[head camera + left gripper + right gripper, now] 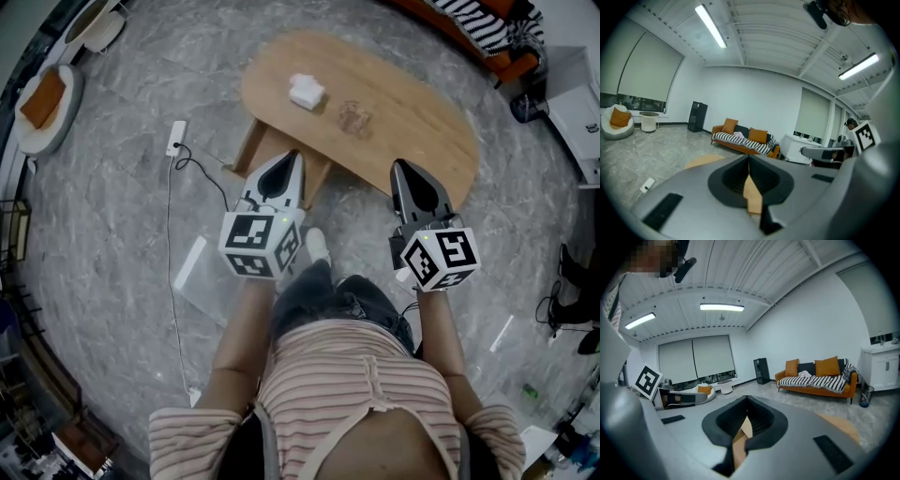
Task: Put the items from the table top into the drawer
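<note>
The wooden table (412,122) is seen just ahead of both grippers. Beyond the left gripper (292,157), a white block (307,91) rests on it, judged light and soft, best pinched across its sides. Ahead and between it and the right gripper (401,167), a clear glass (354,117) stands: judged slippery and fragile, best taken at the rim. Both pairs of jaws are closed and empty.

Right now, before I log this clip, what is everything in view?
table: one, light wood, oval, ahead of the person
white item: one, white, on the table's left part
glass: one, clear, mid-table, right of the white item, apart from it
power strip: one, white, on the floor left of the table, cable attached
sofa: one, orange with a striped throw, beyond the table
round chair: one, white with an orange cushion, far left
left gripper: one, grey, jaws shut, empty
right gripper: one, grey, jaws shut, empty
</note>
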`<state>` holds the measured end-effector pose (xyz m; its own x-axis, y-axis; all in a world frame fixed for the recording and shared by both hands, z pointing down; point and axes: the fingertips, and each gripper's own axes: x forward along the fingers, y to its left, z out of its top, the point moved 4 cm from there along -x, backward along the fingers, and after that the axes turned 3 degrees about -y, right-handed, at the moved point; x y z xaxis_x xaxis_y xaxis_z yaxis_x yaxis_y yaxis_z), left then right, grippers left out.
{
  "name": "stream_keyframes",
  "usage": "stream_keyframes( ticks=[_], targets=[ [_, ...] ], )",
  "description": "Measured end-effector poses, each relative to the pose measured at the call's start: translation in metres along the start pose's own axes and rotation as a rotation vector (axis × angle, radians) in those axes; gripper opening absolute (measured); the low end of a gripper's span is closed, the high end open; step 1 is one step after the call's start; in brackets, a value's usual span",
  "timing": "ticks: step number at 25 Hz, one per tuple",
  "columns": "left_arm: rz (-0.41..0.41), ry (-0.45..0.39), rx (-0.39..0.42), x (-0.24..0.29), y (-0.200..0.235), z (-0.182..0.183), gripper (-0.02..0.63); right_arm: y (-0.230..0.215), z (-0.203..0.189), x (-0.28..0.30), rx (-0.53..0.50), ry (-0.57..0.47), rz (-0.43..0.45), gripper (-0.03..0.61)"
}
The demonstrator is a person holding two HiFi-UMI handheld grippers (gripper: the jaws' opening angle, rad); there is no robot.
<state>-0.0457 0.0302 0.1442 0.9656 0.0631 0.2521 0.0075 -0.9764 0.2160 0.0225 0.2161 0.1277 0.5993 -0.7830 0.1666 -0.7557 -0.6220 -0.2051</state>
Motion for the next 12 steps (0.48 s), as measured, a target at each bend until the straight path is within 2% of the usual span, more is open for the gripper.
stream_keyframes(
  ticks=[6, 12],
  targets=[
    [-0.025, -0.004, -0.041, 0.018, 0.020, 0.004, 0.014, 0.003, 0.007, 0.023, -0.017, 0.020, -0.022, 0.008],
    [-0.037, 0.029, -0.057, 0.045, 0.029, 0.002, 0.014, -0.010, 0.007, 0.039, -0.028, 0.056, -0.037, 0.008]
  ],
)
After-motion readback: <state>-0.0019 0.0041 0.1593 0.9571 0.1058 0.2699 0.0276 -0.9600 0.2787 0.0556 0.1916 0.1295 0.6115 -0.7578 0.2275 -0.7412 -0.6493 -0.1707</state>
